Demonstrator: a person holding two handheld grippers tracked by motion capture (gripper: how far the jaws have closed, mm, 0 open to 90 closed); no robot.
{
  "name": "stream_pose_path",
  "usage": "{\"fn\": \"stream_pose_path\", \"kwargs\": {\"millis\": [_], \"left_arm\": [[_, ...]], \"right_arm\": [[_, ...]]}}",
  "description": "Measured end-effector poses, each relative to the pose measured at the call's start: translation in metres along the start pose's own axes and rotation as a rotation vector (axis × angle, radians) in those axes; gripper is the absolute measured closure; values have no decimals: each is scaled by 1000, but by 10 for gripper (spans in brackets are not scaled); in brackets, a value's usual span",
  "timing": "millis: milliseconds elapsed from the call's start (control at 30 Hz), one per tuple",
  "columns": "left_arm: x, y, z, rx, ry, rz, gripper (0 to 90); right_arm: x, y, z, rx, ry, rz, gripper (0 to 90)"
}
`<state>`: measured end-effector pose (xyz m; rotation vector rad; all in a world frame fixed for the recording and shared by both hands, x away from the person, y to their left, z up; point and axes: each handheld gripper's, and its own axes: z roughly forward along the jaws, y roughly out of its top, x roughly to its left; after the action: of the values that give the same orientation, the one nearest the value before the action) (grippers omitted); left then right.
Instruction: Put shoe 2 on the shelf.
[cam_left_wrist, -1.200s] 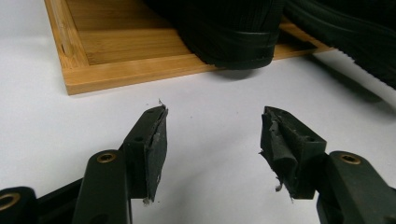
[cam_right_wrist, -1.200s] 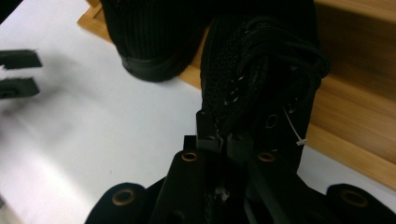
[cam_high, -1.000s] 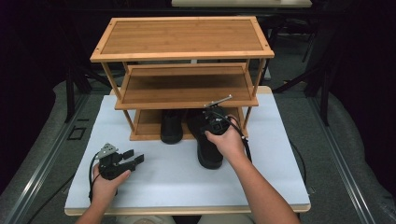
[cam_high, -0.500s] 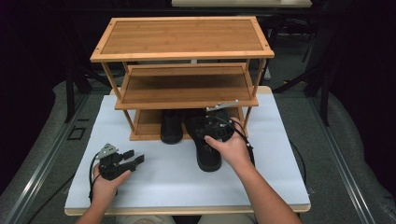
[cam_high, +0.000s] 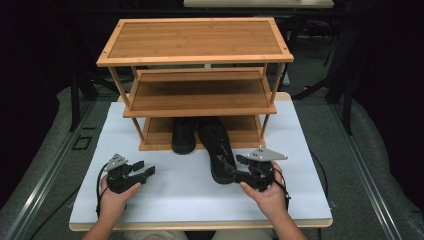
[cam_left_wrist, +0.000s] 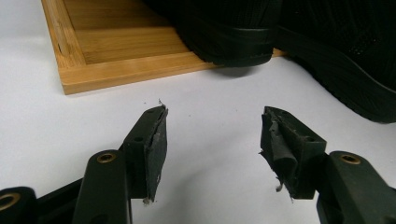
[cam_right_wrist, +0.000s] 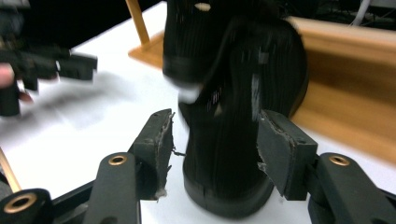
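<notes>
On the white bench (cam_high: 165, 200), nearest the person, the left claw (cam_high: 145, 171) rests released in front of the bamboo rack (cam_high: 200, 95), and the right claw (cam_high: 231, 169) stands spread with its jaws either side of the heel of a black shoe (cam_high: 216, 150), not clamped. That shoe lies half out of the rack's bottom shelf, toe inward, beside a second black shoe (cam_high: 184, 136) on that shelf. Behind the rack the room is dark, with grey floor (cam_high: 50, 130) around the bench.

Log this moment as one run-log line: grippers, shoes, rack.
right gripper: open, jaws astride heel of right black shoe | left gripper: open, empty, over table | left black shoe: on bottom shelf of bamboo rack
</notes>
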<state>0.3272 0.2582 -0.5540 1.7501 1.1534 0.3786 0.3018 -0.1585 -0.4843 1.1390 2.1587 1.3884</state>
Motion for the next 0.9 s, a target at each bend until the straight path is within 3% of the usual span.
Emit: {"fn": "stream_pose_path", "kwargs": {"millis": [167, 333, 367, 400, 433, 567, 633, 900], "left_arm": [[-1, 0, 1, 9, 2, 5, 415], [-1, 0, 1, 7, 1, 5, 415], [-1, 0, 1, 7, 1, 5, 415], [0, 0, 1, 6, -1, 5, 415], [0, 0, 1, 7, -1, 4, 415], [-1, 0, 2, 8, -4, 7, 415], [-2, 0, 2, 4, -4, 9, 415], [0, 0, 2, 7, -5, 9, 415]], "right_arm": [[0, -36, 14, 20, 6, -1, 439], [0, -46, 27, 45, -15, -24, 454], [2, -48, 31, 37, -51, -38, 477], [2, -48, 31, 37, -51, -38, 477], [3, -48, 32, 41, -85, -16, 493], [6, -47, 34, 31, -70, -26, 537], [14, -42, 37, 18, -88, -41, 642], [13, -20, 53, -25, -96, 49, 740]]}}
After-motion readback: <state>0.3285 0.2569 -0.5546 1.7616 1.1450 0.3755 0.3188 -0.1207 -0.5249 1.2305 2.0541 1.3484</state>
